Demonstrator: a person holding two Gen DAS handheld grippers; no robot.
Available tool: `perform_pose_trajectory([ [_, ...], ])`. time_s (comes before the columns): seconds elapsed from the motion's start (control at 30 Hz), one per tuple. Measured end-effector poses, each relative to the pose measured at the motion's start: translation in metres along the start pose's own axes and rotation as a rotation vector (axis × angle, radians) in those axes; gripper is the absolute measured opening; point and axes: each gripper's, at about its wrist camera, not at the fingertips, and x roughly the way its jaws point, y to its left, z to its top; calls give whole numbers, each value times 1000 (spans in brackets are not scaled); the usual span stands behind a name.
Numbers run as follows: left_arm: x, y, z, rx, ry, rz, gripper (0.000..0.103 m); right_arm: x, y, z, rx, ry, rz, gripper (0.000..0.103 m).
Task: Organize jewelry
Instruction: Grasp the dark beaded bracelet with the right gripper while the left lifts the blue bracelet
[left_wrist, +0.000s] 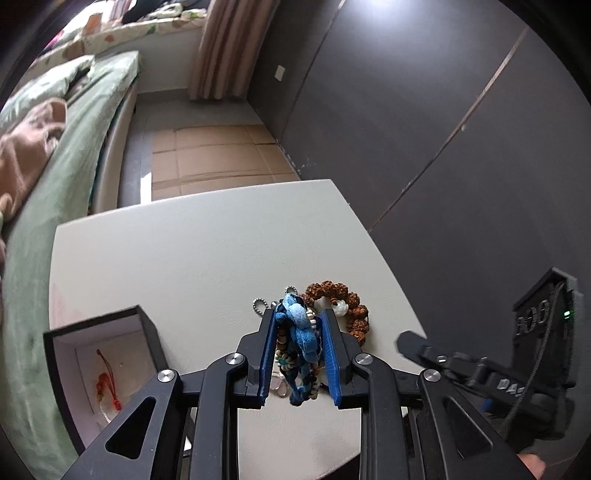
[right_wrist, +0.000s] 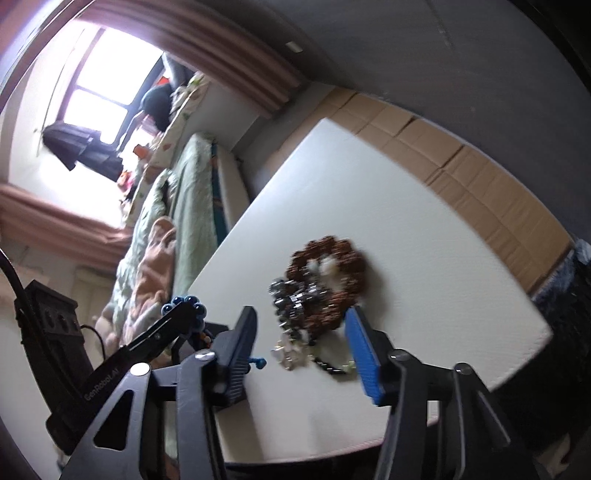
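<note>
Left tool clamps tangled blue beaded jewelry.

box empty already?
No: the open black box holds a red tasselled cord on its white lining, in the left wrist view.

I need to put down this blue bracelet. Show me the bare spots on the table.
Free: the table's far half beyond the brown bead bracelet, and the strip between the open box and the jewelry pile. Crowded: around the pile.
</note>
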Motion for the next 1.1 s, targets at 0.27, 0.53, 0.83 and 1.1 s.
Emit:
perform_pose_trajectory([
  [0.27, -16, 21, 3, -28, -32, -17, 25, 31, 25, 0, -71, 52, 25, 40],
  [0.53, -20, 43, 11, -52, -46, -15, 25, 65, 35, 6, -98, 96, -35, 35],
  [0.83, -26, 53, 14, -51, -55, -20, 25, 90, 49, 5, -187, 127, -185, 27],
  [1.1, -27, 54, 12, -51, -49, -15, 25, 82, 46, 5, -200, 117, -224, 10],
])
